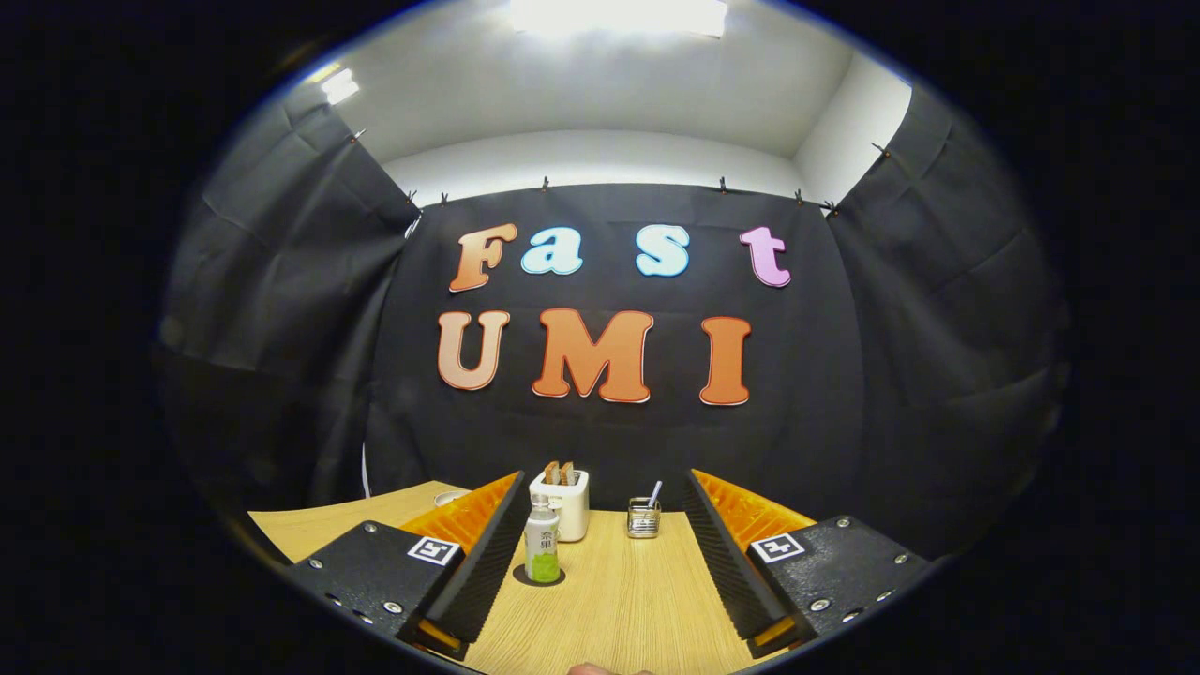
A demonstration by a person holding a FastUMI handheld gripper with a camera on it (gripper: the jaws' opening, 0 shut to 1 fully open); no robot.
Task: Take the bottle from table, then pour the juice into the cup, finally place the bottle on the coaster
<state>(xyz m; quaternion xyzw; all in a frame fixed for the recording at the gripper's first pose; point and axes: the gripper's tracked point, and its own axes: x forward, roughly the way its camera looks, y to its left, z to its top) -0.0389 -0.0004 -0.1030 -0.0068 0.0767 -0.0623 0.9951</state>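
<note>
gripper (600,553) at lower centre, fingers spread wide, grasping nothing. bottle (542,542) upright at lower centre-left, standing on dark round coaster (540,577), close to left finger's inner face. glass cup (643,517) with straw at centre, beyond fingers; white toaster (565,502) behind bottle. scene fits both bottle awaiting pickup and bottle already set down after pouring; cup's fill unreadable.

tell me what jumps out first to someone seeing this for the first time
The claw stands wide open over the wooden table, its fingers spread apart. Between them, close by the left finger, a small bottle of green juice stands upright on a dark coaster. Beyond it sit a white toaster with bread and a small glass cup holding a spoon.
</note>
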